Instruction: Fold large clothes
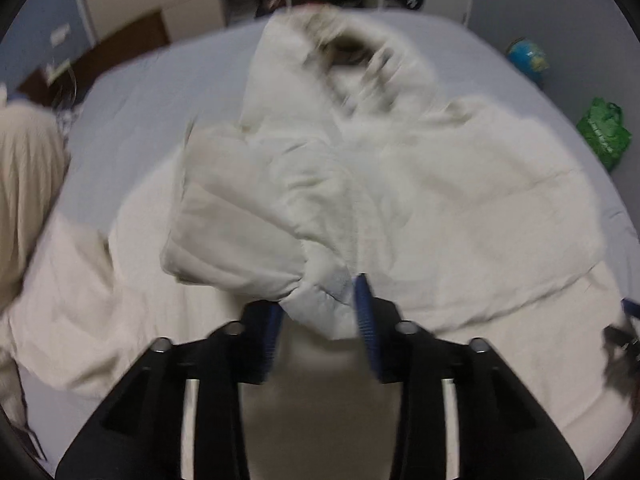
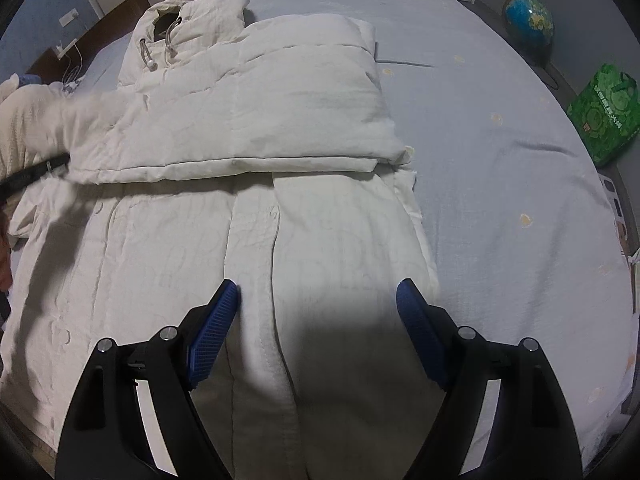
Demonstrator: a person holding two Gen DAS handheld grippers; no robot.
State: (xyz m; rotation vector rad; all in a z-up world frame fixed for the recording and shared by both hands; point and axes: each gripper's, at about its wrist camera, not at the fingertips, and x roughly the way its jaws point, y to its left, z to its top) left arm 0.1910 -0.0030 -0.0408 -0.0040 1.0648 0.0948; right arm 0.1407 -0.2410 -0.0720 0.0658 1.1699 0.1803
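Pinching a bunched fold of the cream puffer coat between its blue pads, the left hand-held gripper holds that fabric raised above the rest of the garment; the left wrist view is blurred, so the exact part gripped, which looks like a sleeve end, cannot be told for sure. The coat lies spread on a bed covered by a pale blue sheet, its hood at the far end with two drawstring toggles hanging from the collar. In the right wrist view one sleeve is folded flat across the chest, and the front placket runs down the middle of the body toward the camera. The right hand-held gripper hovers over the coat's lower part with its fingers spread wide and nothing between them; whether the tips touch the fabric cannot be told. Beyond the far right corner of the bed stand a globe and, nearer, a green bag. A dark wooden headboard shows at the far left, with another cream cloth bunched at the left edge.
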